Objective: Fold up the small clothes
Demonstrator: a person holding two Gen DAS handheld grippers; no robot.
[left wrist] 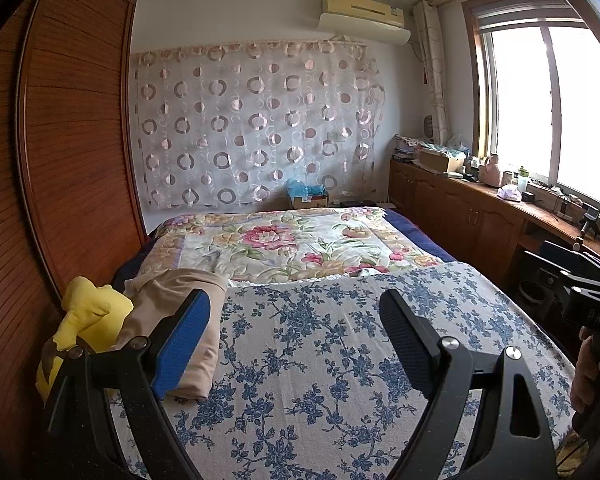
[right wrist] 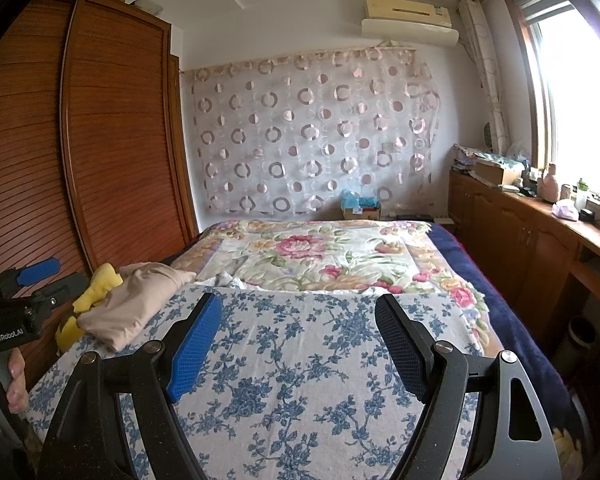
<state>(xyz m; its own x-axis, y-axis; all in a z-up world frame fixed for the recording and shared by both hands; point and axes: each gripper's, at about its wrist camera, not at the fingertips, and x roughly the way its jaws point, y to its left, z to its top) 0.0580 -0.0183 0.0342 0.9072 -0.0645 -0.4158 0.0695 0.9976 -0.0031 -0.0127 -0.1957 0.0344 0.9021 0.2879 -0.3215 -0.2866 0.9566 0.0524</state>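
A beige garment (left wrist: 188,320) lies bunched on the left side of the blue-flowered sheet (left wrist: 320,360), with a yellow garment (left wrist: 92,316) beside it at the bed's left edge. Both show in the right wrist view too, the beige garment (right wrist: 132,304) and the yellow garment (right wrist: 96,286) at the left. My left gripper (left wrist: 296,320) is open and empty above the sheet, its left finger just over the beige garment. My right gripper (right wrist: 298,328) is open and empty above the sheet (right wrist: 300,360), to the right of the clothes.
A floral quilt (left wrist: 292,244) covers the far half of the bed. A wooden wardrobe (left wrist: 72,152) stands close on the left. A low wooden cabinet (left wrist: 460,204) with clutter runs under the window on the right. A patterned curtain (left wrist: 256,128) hangs on the back wall.
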